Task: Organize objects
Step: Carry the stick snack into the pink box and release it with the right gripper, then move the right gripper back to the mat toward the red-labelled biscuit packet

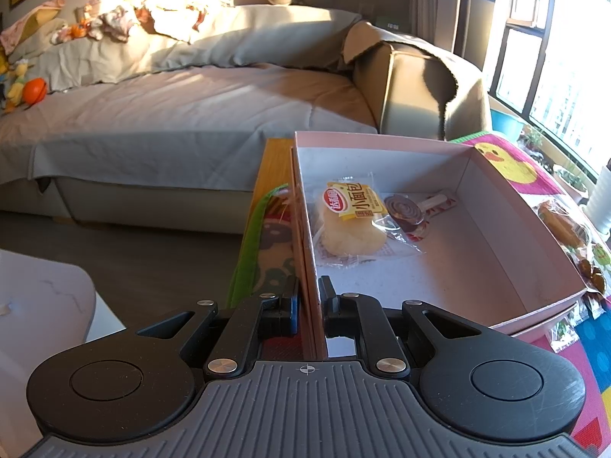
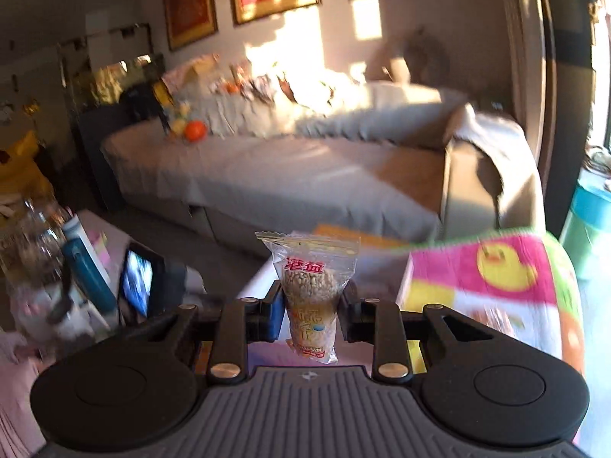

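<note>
My left gripper [image 1: 308,297] tilts down, pinching the pink box [image 1: 496,236] wall; my right gripper [image 2: 313,305], angled downward, clamps a snack packet [image 2: 311,294].

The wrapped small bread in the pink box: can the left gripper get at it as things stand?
Probably not yet. The left gripper is shut on the pink cardboard box's near wall, so it must let go first. The wrapped yellow bread lies uncovered inside.

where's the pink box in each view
Left wrist: the pink box fills centre-right, its near wall pinched by the left tool.
Right wrist: hardly visible; only a blurred pale edge shows behind the snack packet.
Shared landmark: the duck-print mat.
</note>
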